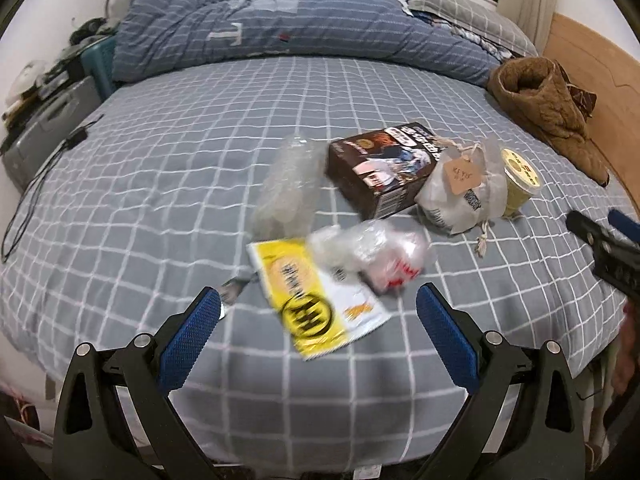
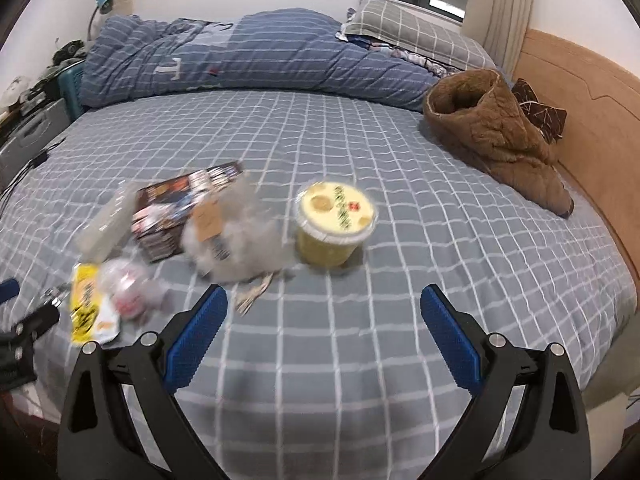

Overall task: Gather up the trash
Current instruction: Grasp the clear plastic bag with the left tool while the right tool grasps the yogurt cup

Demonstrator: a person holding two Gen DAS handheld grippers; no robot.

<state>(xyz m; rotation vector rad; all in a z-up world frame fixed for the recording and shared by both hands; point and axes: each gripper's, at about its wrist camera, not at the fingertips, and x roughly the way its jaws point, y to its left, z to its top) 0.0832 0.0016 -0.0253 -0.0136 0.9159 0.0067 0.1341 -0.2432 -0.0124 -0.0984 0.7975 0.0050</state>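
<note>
Trash lies in the middle of the bed. A yellow and white snack wrapper [image 1: 316,298] and a crumpled clear plastic bag with red print [image 1: 372,256] lie just ahead of my left gripper [image 1: 318,300], which is open and empty above the bed. Behind them lie a clear plastic tray [image 1: 288,184], a dark brown box [image 1: 384,168], a whitish drawstring pouch with a tag [image 1: 460,192] and a yellow lidded cup [image 1: 518,180]. My right gripper [image 2: 324,300] is open and empty, just short of the cup [image 2: 334,224] and pouch [image 2: 236,240].
A rolled blue quilt [image 1: 280,28] and a pillow [image 2: 412,28] lie along the far side of the bed. A brown fleece garment [image 2: 496,132] lies by the wooden headboard [image 2: 580,92]. A black cable [image 1: 36,188] trails at the left edge, beside cluttered furniture [image 1: 48,120].
</note>
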